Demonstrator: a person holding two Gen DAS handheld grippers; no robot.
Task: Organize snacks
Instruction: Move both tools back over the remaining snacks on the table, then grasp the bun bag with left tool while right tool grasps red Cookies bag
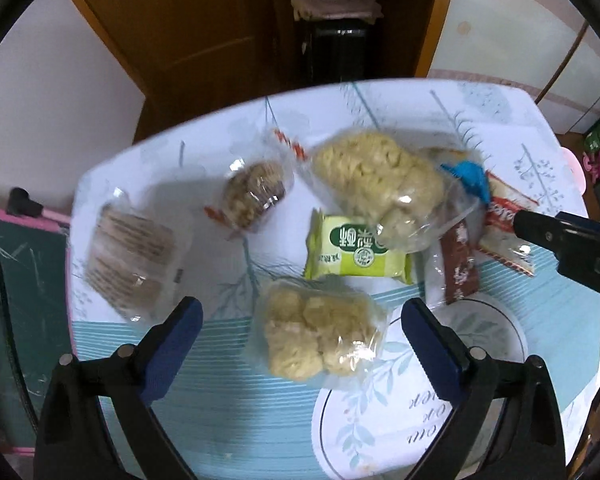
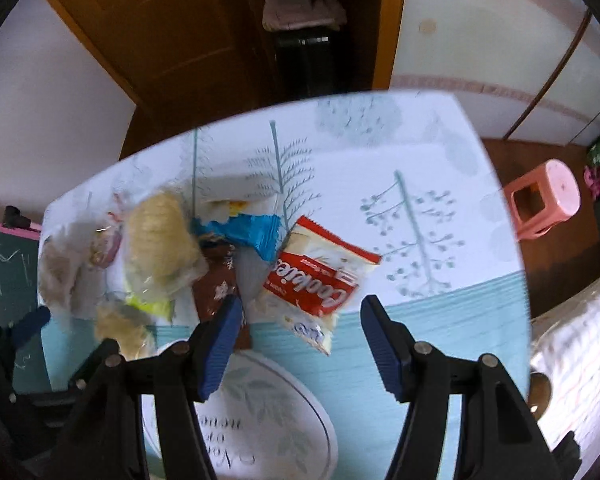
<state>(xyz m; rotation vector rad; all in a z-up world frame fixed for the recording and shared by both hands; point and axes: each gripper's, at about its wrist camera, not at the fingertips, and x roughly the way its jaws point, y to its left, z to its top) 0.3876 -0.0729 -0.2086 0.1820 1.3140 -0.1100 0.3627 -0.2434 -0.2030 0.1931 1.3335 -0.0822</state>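
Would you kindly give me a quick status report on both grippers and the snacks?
Left gripper open above clear bag of yellow puffs. Right gripper open, nearing red-and-white cookie packet. Snacks jumbled on tablecloth; white plate bare.

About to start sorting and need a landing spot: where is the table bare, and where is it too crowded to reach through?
Bare: the tree-printed cloth right of the red cookie packet, out to the table's far and right edges, and the striped teal band below it. Crowded: the left half, where the puffed-snack bags, green packet and brown sachet overlap beside the plate.
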